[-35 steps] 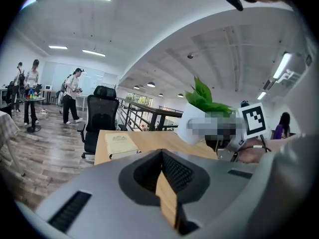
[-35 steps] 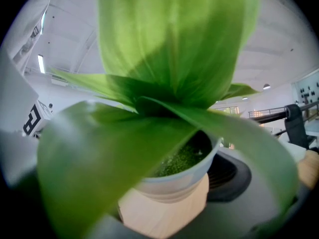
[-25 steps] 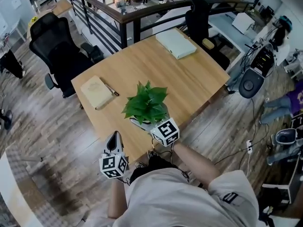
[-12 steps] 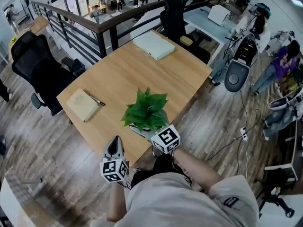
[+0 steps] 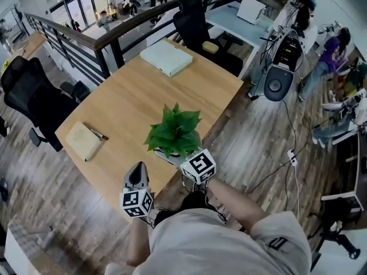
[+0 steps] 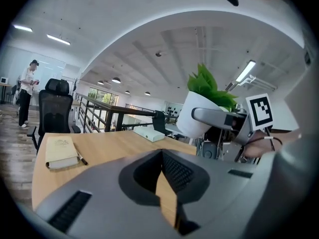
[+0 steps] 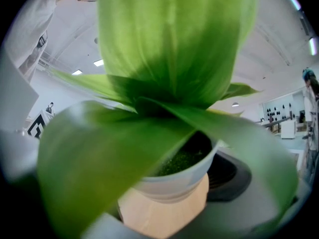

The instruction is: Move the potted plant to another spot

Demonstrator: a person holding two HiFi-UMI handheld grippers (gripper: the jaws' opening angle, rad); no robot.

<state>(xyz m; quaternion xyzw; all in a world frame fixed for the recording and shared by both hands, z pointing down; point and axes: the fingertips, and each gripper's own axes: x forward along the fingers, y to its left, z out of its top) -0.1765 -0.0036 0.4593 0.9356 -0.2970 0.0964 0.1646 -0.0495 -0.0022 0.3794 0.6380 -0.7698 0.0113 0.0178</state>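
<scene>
Wooden table — right gripper clamped on potted plant, pot clear of tabletop — left gripper closed, empty

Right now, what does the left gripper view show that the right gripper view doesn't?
Only the left gripper view: the notebook, pen, box, chair and railing, the left gripper with jaws together on nothing, and the right gripper clamped on the pot from outside.
Only the right gripper view: the soil, close up under blurred leaves.
Both: the pot, the leaves and the table.
</scene>
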